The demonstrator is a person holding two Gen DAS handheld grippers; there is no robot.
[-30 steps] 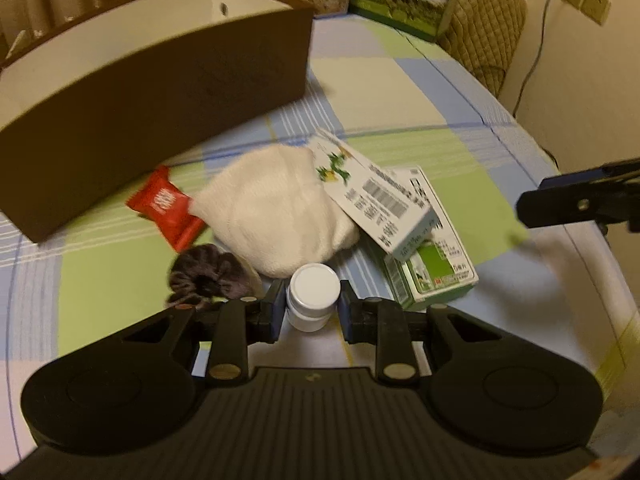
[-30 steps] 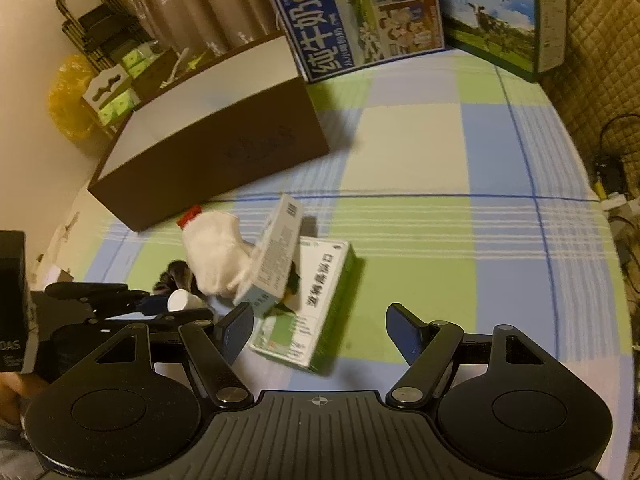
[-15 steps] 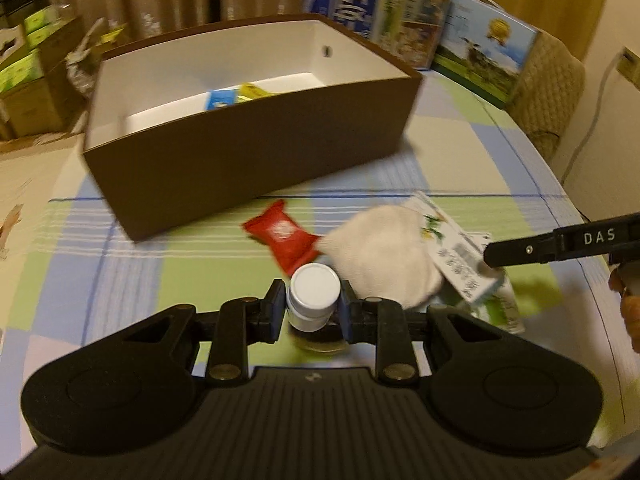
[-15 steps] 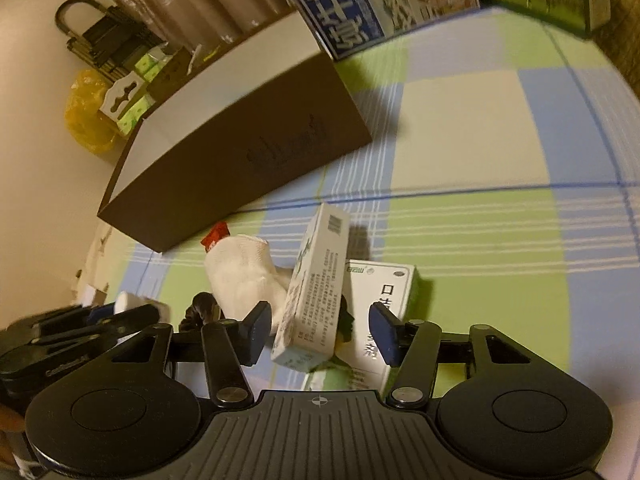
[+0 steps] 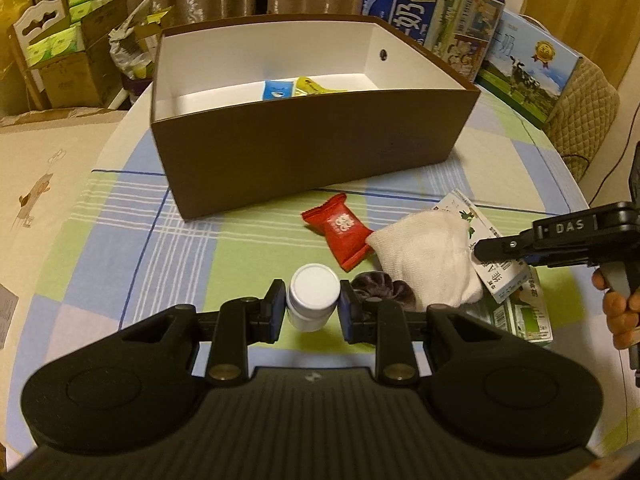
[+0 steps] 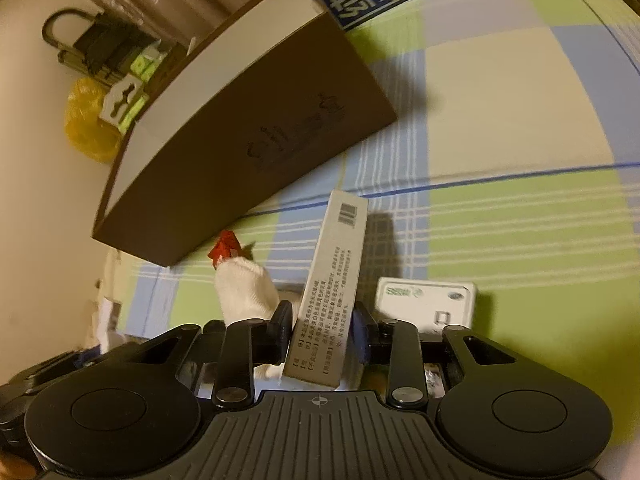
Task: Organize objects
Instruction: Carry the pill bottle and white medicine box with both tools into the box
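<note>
My left gripper (image 5: pixel 313 312) is shut on a small white-capped bottle (image 5: pixel 313 296), held above the checked tablecloth in front of the brown box (image 5: pixel 312 148). The box is white inside and holds a blue packet (image 5: pixel 277 89) and a yellow packet (image 5: pixel 310 85). My right gripper (image 6: pixel 322 330) is shut on a tall white medicine carton (image 6: pixel 330 292), which leans against a white cloth (image 6: pixel 244 290). A second white carton (image 6: pixel 428 302) with green print lies flat just right of it. A red snack packet (image 5: pixel 340 230) and a dark scrunchie (image 5: pixel 384 286) lie by the white cloth (image 5: pixel 428 256).
Milk cartons (image 5: pixel 452 24) stand behind the box at the back of the round table (image 5: pixel 120 216). A padded chair back (image 5: pixel 580 108) is at the right edge. Cardboard boxes (image 5: pixel 64 60) sit on the floor at the left. A hand (image 5: pixel 622 312) holds the right gripper's handle.
My left gripper lifted the bottle and tilted up, bringing the box's inside into view. My right gripper moved down and in, then shut on the tall carton.
</note>
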